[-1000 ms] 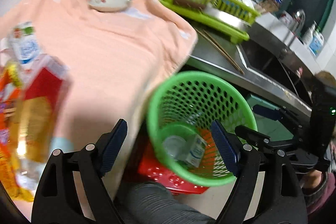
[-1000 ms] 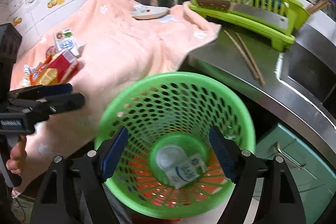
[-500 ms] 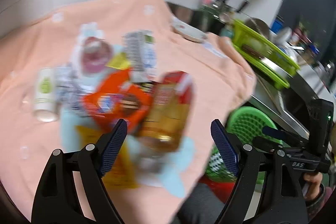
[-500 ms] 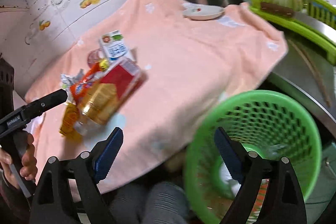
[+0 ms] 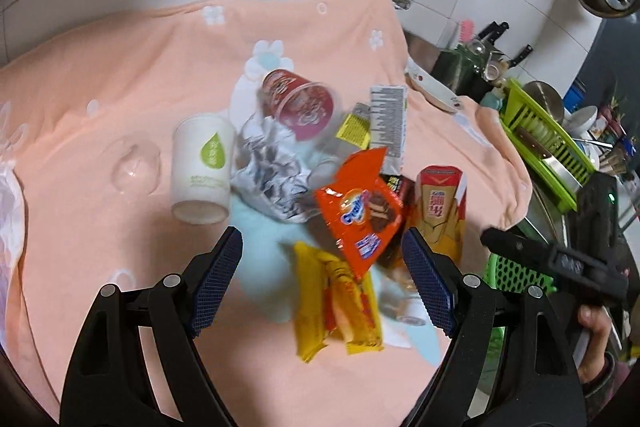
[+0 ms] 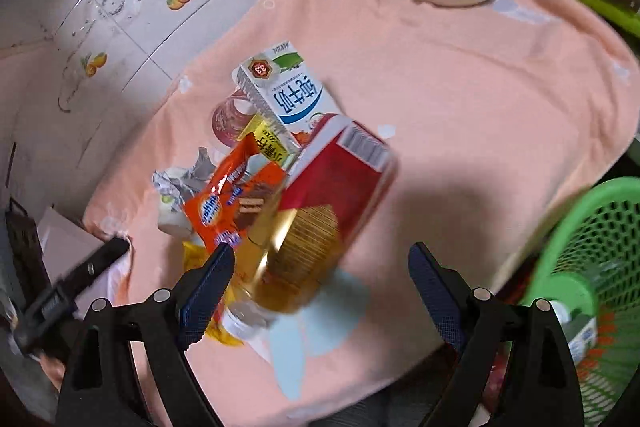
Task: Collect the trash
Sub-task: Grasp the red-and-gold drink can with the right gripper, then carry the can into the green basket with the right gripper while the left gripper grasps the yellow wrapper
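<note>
The biggest change is in what both cameras look at. One second ago both grippers pointed down into the green basket [image 6: 592, 267], and now they have swung away from it, back over the peach towel [image 5: 120, 247] that covers the counter. The basket sits now at the right edge of the right wrist view, below the towel's edge, and a white carton and a round lid lie already in its bottom. So I judge that one drop is finished and the next pick begins.

The trash is the pile in the middle of the towel, and it is now in front of both grippers. In it are a red and gold box [image 6: 320, 211], a white milk carton [image 6: 288, 95], an orange snack wrapper [image 5: 360, 211], a yellow wrapper [image 5: 332, 303], a crumpled foil [image 5: 272, 171], a white paper cup [image 5: 202, 167] lying on its side, and a red cup [image 5: 300, 103] behind the foil.

The left gripper [image 5: 320, 279] has its fingers spread wide and nothing is between them; the yellow and orange wrappers lie just under the gap. The right gripper [image 6: 320, 291] is also spread wide and empty, a little wider than one second ago. The red and gold box is in line with its gap, but the picture is blurred and I cannot tell if a pad touches it.

Much trash is not yet collected, so the task is still far from the end.
</note>
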### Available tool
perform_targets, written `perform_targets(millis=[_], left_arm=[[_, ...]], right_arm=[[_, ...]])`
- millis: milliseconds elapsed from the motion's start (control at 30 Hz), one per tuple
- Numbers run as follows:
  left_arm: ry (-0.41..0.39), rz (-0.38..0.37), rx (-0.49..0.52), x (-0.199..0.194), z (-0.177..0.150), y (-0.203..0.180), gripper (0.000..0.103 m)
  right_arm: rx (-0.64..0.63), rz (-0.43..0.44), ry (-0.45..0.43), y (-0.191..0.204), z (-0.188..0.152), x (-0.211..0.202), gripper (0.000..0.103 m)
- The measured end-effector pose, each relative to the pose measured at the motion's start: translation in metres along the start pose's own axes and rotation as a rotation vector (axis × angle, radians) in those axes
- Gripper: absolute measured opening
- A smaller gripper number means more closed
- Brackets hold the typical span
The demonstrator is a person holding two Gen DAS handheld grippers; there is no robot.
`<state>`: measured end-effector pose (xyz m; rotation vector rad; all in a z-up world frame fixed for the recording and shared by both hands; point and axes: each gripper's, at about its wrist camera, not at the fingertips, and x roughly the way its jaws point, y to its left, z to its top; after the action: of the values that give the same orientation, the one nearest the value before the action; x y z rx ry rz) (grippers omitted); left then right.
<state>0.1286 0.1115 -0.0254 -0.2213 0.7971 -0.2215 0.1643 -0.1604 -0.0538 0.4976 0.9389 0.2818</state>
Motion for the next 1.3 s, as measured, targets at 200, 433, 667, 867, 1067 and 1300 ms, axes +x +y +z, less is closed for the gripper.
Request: perform_targets(millis=[200, 433, 667, 867, 1067, 1300], left_arm=[[0.031, -0.014, -0.018, 0.002, -0.009, 0.009, 0.081], [0.072, -0.05, -0.019, 0.008, -0.02, 0.009, 0.081], [0.115, -0.063, -0.006, 0.021, -0.028, 0.002, 0.081], [0.153, -0.062, 0.007, 0.037, -0.031, -0.004, 0.081], [0.192, -0.071, 0.001, 0.055, -0.035, -0.008, 0.081], [0.211, -0.075, -0.001, 0.066, -0.039, -0.01, 0.081]], right_arm=[[0.079, 0.019, 0.034, 0.003, 0.012, 0.028, 0.085], [0.186, 0.036, 0.07, -0.009, 0.018, 0.052, 0.085], [0.258, 0.081, 0.106, -0.014, 0.021, 0.068, 0.084], [0.267, 0.078, 0.112, -0.015, 0.024, 0.073, 0.071], [0.251, 0.099, 0.123, -0.016, 0.024, 0.071, 0.069], [0.184, 0.103, 0.11, -0.01, 0.022, 0.058, 0.069]])
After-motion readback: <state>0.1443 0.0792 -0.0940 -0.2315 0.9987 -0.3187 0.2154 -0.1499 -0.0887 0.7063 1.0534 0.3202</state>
